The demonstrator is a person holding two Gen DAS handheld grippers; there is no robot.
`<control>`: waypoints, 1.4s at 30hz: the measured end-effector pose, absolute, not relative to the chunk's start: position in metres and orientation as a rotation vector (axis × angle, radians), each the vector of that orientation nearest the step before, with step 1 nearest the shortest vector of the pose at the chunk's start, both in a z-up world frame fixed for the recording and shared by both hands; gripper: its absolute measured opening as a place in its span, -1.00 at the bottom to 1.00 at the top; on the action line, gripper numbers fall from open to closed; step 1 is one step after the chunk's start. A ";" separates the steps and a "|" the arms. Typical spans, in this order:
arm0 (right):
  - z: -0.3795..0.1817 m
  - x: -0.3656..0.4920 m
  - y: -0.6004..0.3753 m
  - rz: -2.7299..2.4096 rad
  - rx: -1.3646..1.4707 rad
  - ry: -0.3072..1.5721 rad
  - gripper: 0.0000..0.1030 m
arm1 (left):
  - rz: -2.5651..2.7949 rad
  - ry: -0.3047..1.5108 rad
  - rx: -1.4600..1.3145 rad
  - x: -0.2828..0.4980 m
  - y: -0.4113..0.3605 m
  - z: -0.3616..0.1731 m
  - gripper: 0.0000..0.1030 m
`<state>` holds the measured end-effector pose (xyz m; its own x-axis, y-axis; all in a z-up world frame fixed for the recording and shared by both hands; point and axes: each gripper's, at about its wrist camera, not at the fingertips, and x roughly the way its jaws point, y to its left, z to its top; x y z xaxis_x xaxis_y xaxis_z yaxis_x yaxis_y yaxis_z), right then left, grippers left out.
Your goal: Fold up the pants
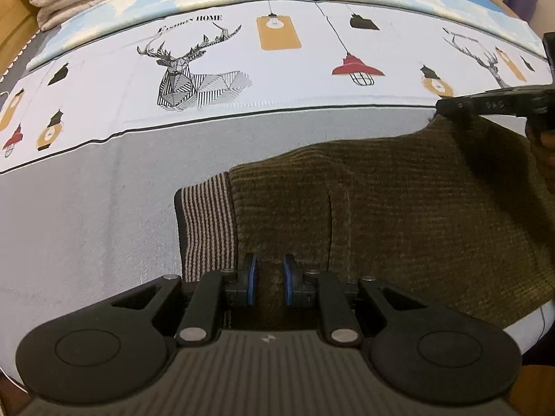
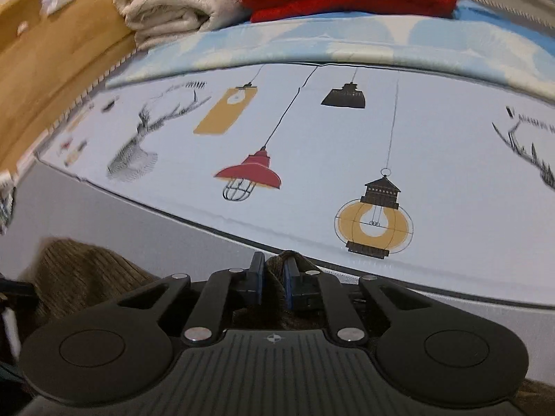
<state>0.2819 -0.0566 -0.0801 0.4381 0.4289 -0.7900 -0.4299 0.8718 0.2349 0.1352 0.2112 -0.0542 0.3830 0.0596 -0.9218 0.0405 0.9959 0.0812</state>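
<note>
Nearest me, my right tool (image 2: 274, 279) pinches a bunched edge of the olive-brown corduroy pants (image 1: 399, 208), which lie on the printed bed sheet (image 1: 242, 145). My left tool (image 1: 270, 282) hovers narrowly parted over them, gripping nothing. That thin bite could slip mid-fold.

We see the pants (image 1: 399, 208) lying on the bed (image 1: 86, 225), toward its near right part, with their striped cuff (image 1: 206, 228) at the left end. Our left gripper (image 1: 270, 282) sits over the near edge of the pants, just right of that cuff. Our right gripper (image 2: 274, 282) pinches a fold of the pants at their far right corner. Behind them, 2 folded blankets (image 2: 173, 3) lie side by side at the bed's far edge.
</note>
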 end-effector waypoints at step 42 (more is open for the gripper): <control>-0.060 0.256 -0.123 0.543 -0.096 1.020 -0.29 | 0.033 1.178 0.105 0.146 0.187 -0.052 -0.54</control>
<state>0.2562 -0.1231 -0.0603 0.4043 0.3854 -0.8295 -0.4728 0.8644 0.1711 0.1459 0.1868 -0.0517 0.3833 0.0811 -0.9200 0.0289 0.9946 0.0998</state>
